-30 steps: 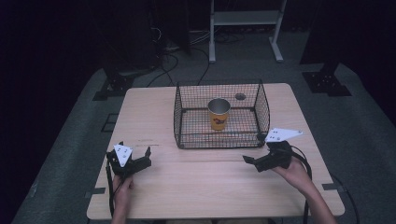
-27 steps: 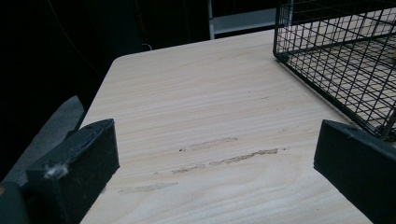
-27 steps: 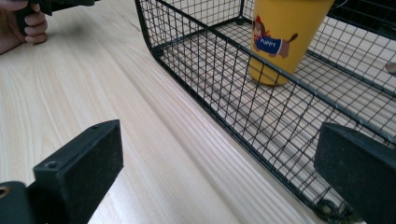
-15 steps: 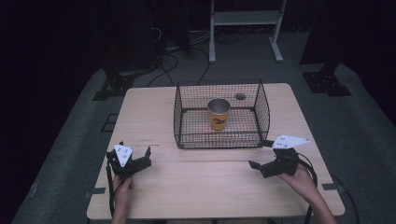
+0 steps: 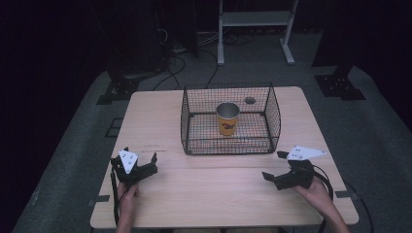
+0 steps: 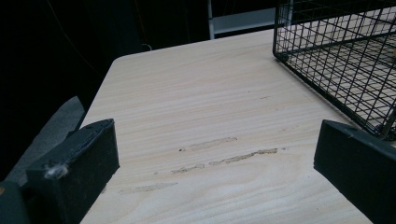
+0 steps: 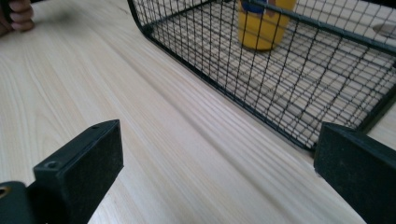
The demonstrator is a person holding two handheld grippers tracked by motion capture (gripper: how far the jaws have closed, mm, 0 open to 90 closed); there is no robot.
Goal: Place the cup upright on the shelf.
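Standing upright inside the black wire-mesh basket (image 5: 272, 121), toward its middle, is the yellow paper cup with a silvery rim (image 5: 228, 118) — the thing nearest to both claws. The left claw (image 5: 141, 162) rests released on the pale wooden surface (image 5: 209, 189), near the basket's front left corner, holding nothing. The right claw (image 5: 276, 167) hovers released near the front right corner, also empty. I judge the cup light and thin-walled, easily crushed or tipped — a gentle pinch across the rim from above, reaching over the basket's open top, looks safest. A firm squeeze on the side wall would likely dent it.
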